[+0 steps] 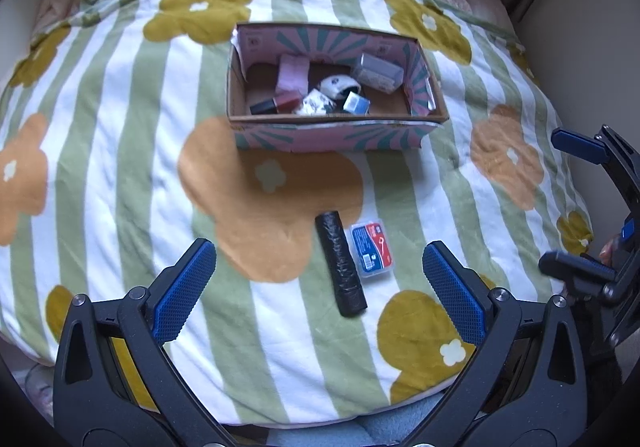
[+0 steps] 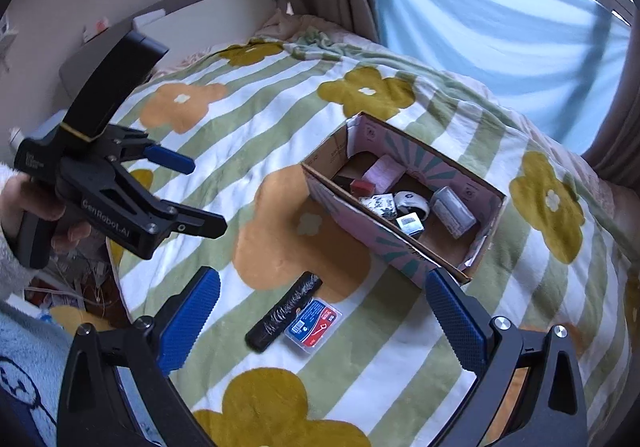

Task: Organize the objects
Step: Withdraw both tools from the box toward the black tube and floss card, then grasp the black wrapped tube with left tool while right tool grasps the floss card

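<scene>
- The left tool [image 1: 318,279] and the right tool [image 2: 324,313] both hover wide open with nothing between their ribbed blue pads.
- A black crinkled roll [image 1: 341,263] lies on the fleecy flowered blanket [image 1: 120,151], touching a flat clear plastic case [image 1: 370,249].
- Beyond them stands an open cardboard box [image 1: 332,135] holding small items.

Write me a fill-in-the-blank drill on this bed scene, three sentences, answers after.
1. The black roll lies on the blanket, outside the ____.
2. The small plastic case lies on the blanket right beside the black ____.
3. The left gripper and the right gripper are both ____ and hold nothing.

Missing words: box; roll; open
</scene>
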